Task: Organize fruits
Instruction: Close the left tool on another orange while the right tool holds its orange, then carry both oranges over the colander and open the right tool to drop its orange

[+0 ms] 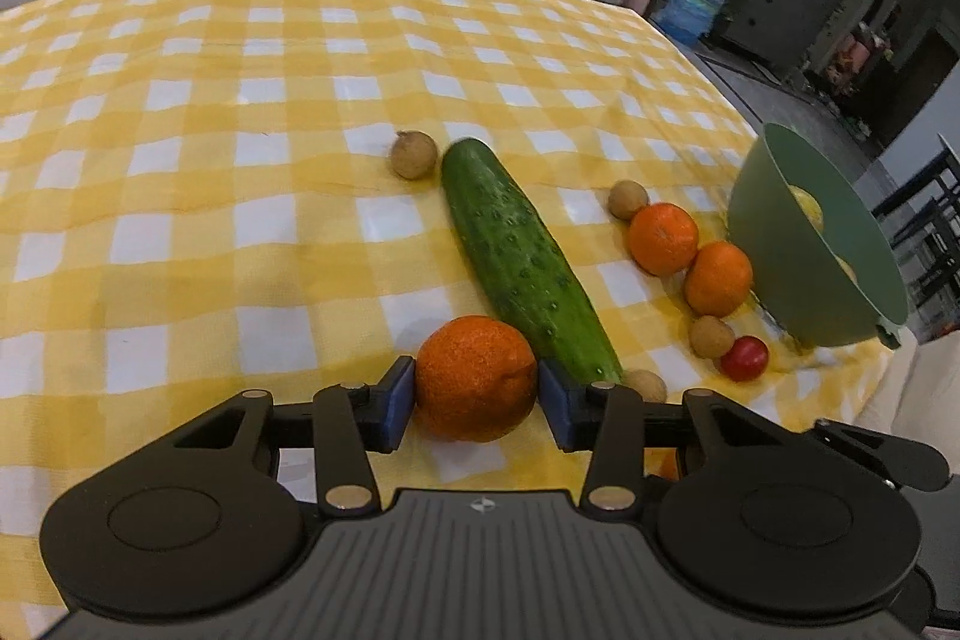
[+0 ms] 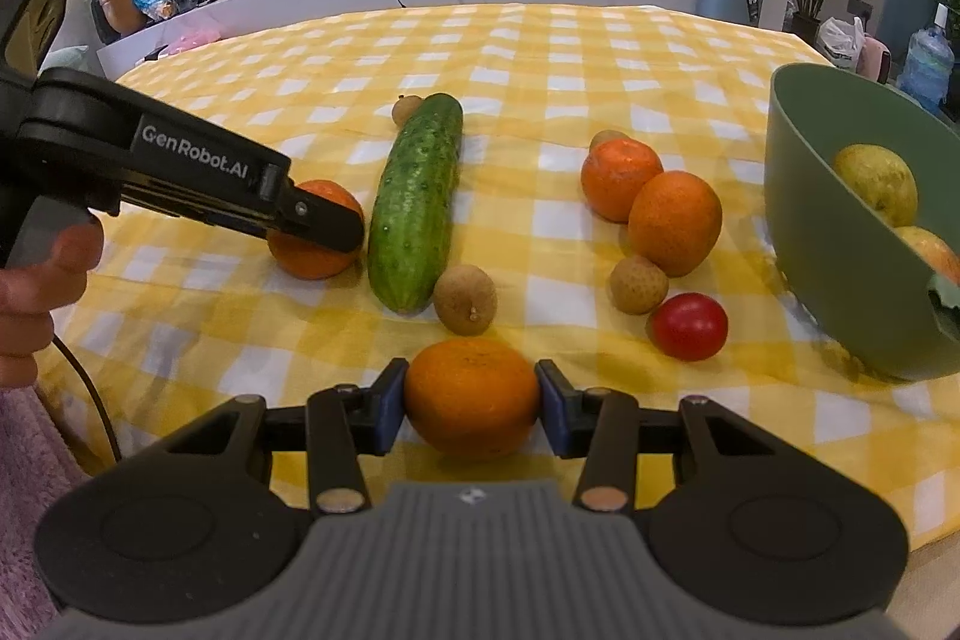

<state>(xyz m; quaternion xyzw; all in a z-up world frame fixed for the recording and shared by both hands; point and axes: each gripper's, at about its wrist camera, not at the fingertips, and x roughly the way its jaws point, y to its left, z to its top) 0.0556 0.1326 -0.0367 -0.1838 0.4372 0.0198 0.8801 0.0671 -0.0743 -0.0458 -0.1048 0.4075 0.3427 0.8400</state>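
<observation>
Oranges sit in both tools. The left gripper (image 1: 477,397) has its blue pads pressed to the sides of one orange (image 1: 476,377) resting on the yellow checked cloth (image 1: 240,100), just left of the near end of the cucumber (image 1: 522,262). The right gripper (image 2: 472,403) clamps a second orange (image 2: 472,396) at the near edge of the table, jaws partly closed around it. From the right wrist view, the left tool (image 2: 312,220) reaches in from the left, held by a hand (image 2: 36,292). Two more oranges (image 2: 651,199) lie touching right of the cucumber, with small brown fruits (image 2: 638,284) and a red tomato (image 2: 690,327) near them. The green bowl (image 2: 840,250), far right, holds yellowish fruit (image 2: 877,183).
</observation>
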